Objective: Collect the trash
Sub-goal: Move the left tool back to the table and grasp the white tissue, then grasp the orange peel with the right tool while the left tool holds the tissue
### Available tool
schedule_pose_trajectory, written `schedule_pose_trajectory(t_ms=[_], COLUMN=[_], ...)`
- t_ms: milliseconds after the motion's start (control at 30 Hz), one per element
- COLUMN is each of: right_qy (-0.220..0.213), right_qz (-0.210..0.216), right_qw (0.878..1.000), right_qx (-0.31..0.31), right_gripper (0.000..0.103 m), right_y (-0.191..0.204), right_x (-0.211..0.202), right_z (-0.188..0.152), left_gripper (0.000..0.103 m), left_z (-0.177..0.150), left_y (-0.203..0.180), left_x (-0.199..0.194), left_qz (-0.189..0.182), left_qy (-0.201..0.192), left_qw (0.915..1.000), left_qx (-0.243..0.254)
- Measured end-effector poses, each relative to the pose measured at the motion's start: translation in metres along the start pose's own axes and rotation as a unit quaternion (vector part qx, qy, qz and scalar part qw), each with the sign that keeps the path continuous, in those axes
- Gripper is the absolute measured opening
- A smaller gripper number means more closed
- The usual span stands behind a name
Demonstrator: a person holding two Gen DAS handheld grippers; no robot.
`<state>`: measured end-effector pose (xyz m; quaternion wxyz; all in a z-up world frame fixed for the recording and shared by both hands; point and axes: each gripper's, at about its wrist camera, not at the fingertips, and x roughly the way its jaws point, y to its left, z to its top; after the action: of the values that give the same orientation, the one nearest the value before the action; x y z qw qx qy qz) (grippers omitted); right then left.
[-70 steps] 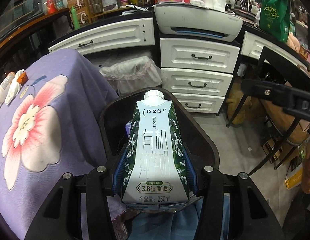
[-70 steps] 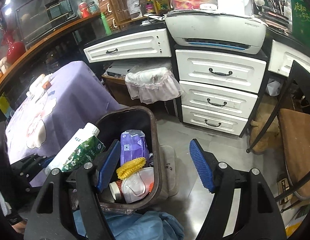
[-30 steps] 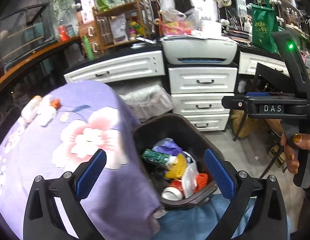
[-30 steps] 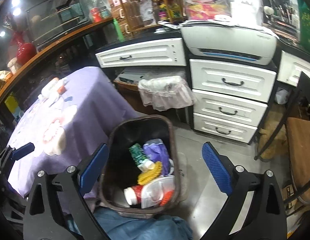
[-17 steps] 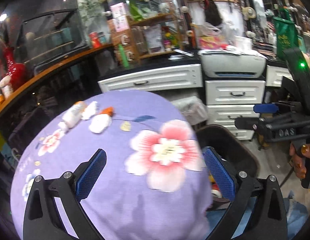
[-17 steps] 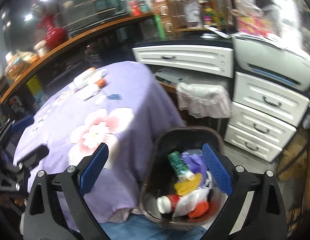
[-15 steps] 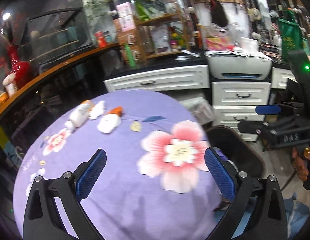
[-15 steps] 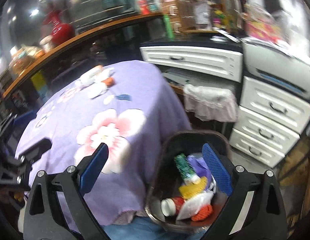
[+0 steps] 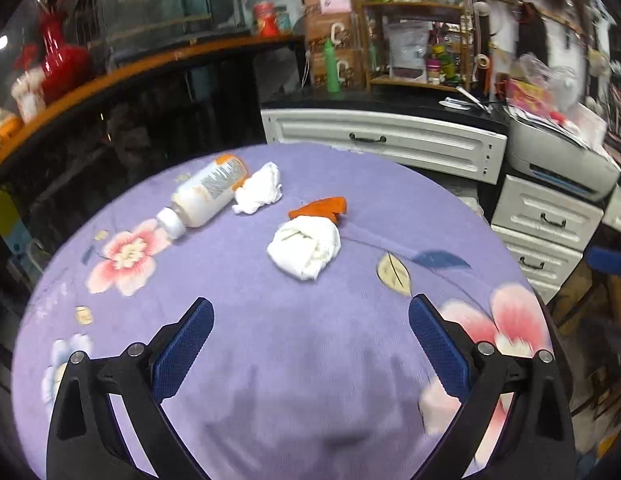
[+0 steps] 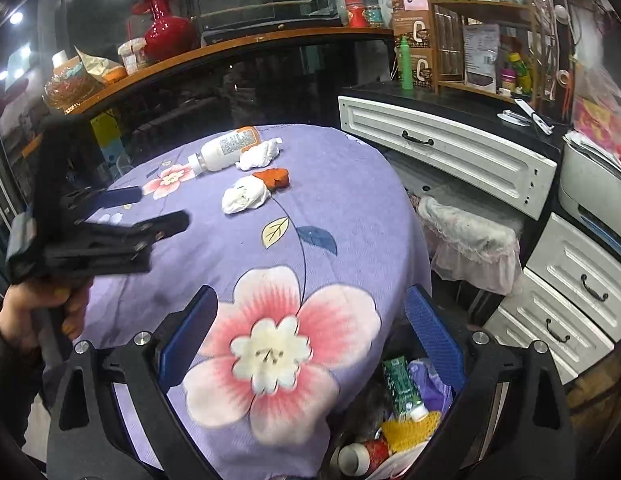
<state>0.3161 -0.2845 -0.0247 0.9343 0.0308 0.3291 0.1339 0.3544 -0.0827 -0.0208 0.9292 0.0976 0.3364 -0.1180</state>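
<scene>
Hovering over the purple tablecloth (image 9: 310, 360), left gripper (image 9: 310, 320) spread wide, nothing in it. Right gripper (image 10: 310, 320) same deal, released and empty, straddling the table edge above the bin (image 10: 394, 344). Bin at 5 o'clock in the right view, stuffed: green carton (image 10: 400, 384), purple wrapper (image 10: 430, 384), yellow mesh (image 10: 402, 428), red-and-white can (image 10: 358, 456); rim mostly cut off by the cloth and finger. Still on the table: bottle (image 9: 208, 196) lying flat, long axis running 1 to 7 o'clock, cap toward 7; small tissue wad (image 9: 258, 192) touching it, bigger wad (image 9: 306, 248) at 12 with an orange scrap (image 9: 320, 208) touching its far side. Scrap too blurry to identify.
</scene>
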Motion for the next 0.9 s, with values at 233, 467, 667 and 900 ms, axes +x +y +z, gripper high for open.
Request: schedule_pose_trajectory(t_ms=[233,467,667,900], right_qy=[0.015,0.024,0.017,0.046], right_qz=[-0.003,0.000,0.027,0.068], right_qw=[1.000,1.000,0.999,0.996], right_qx=[0.004,0.000,-0.016,-0.025], right_gripper=[0.094,0.094,0.094,0.094], right_y=[-0.014,-0.013,0.004,0.029], right_x=[0.031,0.055,0.075,0.123], right_z=[0.014,0.026,0.046,0.080], left_gripper=[0.078,0.035,0.017,0.016], left_z=[0.028,0.026,0.020,0.022], left_y=[0.001,0.017,0.034,0.058], left_x=[0.079,0.098,0.068,0.043], left_qz=[0.002,-0.005,0.010,0.010], left_qy=[0.064,0.077,0.032,0.008], left_qw=[0.9979,0.9963,0.9981,0.9964], left_qx=[-0.008,-0.037,-0.050,-0.083])
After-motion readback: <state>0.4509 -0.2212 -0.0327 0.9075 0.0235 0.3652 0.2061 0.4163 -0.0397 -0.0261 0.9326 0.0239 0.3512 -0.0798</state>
